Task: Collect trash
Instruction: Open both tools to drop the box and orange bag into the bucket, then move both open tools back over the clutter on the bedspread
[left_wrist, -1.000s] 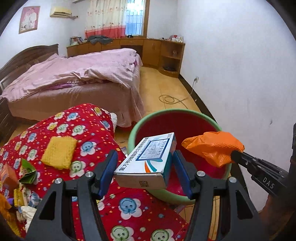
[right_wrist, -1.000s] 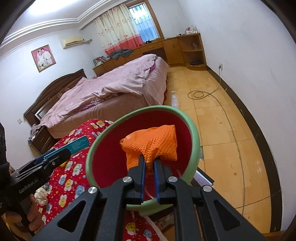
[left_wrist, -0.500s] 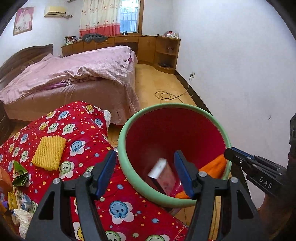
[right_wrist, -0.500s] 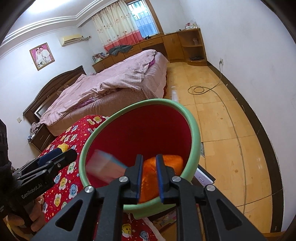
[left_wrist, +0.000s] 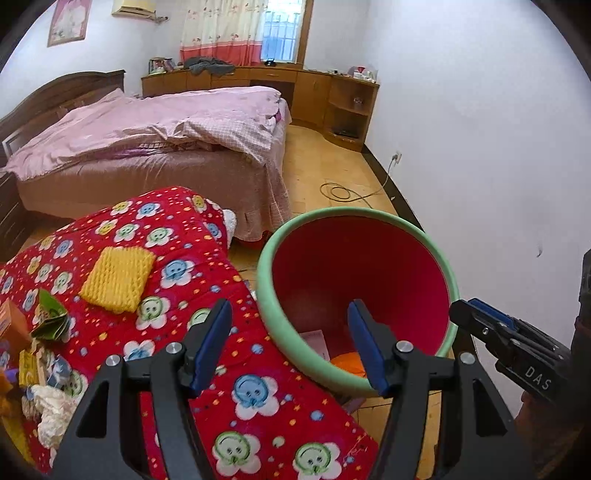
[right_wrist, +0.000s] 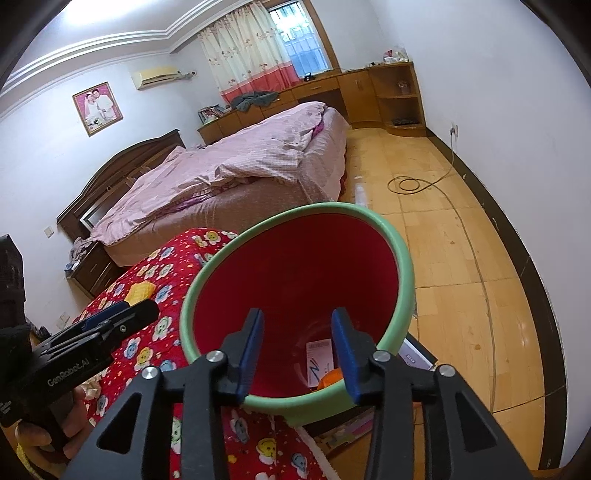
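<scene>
A red bin with a green rim (left_wrist: 273, 258) (right_wrist: 404, 258) stands beside the table's red flowered cloth (left_wrist: 258, 391). At its bottom lie a white box (right_wrist: 319, 356) (left_wrist: 314, 339) and an orange foam net (right_wrist: 330, 378) (left_wrist: 349, 362). My left gripper (left_wrist: 288, 343) hangs open over the bin's near rim with nothing between its fingers. My right gripper (right_wrist: 297, 350) is above the bin mouth, its jaws opening, empty. On the cloth rests a yellow foam net (left_wrist: 118, 278) (right_wrist: 139, 291), with more scraps (left_wrist: 40, 354) at the left edge.
A bed with pink bedding (left_wrist: 147, 140) (right_wrist: 236, 166) stands behind the table. A cable (left_wrist: 343, 192) (right_wrist: 408, 183) coils on the wooden floor by the white wall. Papers (right_wrist: 417, 356) lie on the floor under the bin. Wooden cabinets (left_wrist: 332, 103) line the far wall.
The left gripper let go of the white box and the right gripper let go of the orange net; both fell into the bin. The right jaws have spread apart.
</scene>
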